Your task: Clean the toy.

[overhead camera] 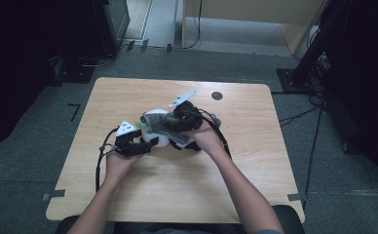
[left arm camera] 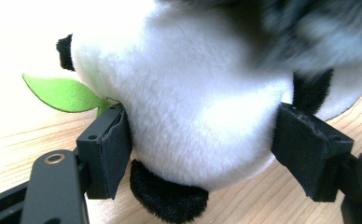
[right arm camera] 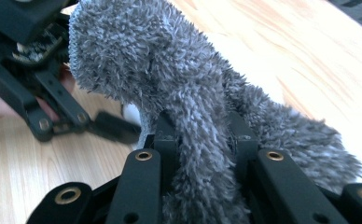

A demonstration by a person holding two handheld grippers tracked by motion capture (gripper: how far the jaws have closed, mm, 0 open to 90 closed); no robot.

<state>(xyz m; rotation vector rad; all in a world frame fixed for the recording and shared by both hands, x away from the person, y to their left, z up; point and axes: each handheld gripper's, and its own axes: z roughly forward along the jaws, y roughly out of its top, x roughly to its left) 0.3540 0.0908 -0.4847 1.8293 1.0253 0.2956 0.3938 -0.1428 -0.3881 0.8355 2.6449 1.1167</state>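
A white and black panda plush (left arm camera: pixel 193 102) with a green felt leaf (left arm camera: pixel 62 93) sits on the wooden table (overhead camera: pixel 177 190), near its middle. My left gripper (left arm camera: pixel 207 135) is shut on its white body, one pad pressed into each side. A grey fuzzy cloth (right arm camera: pixel 170 74) drapes over the top of the panda (overhead camera: pixel 159 140). My right gripper (right arm camera: pixel 202 135) is shut on a bunched fold of that cloth. In the high view the left gripper (overhead camera: pixel 145 144) comes at the plush from the left and the right gripper (overhead camera: pixel 184 119) from the right, above it.
A small dark round spot (overhead camera: pixel 217 95) marks the table near its far edge. Cables (overhead camera: pixel 299 114) trail over the grey floor at the right. Dark equipment (overhead camera: pixel 109 24) stands beyond the table at the back left.
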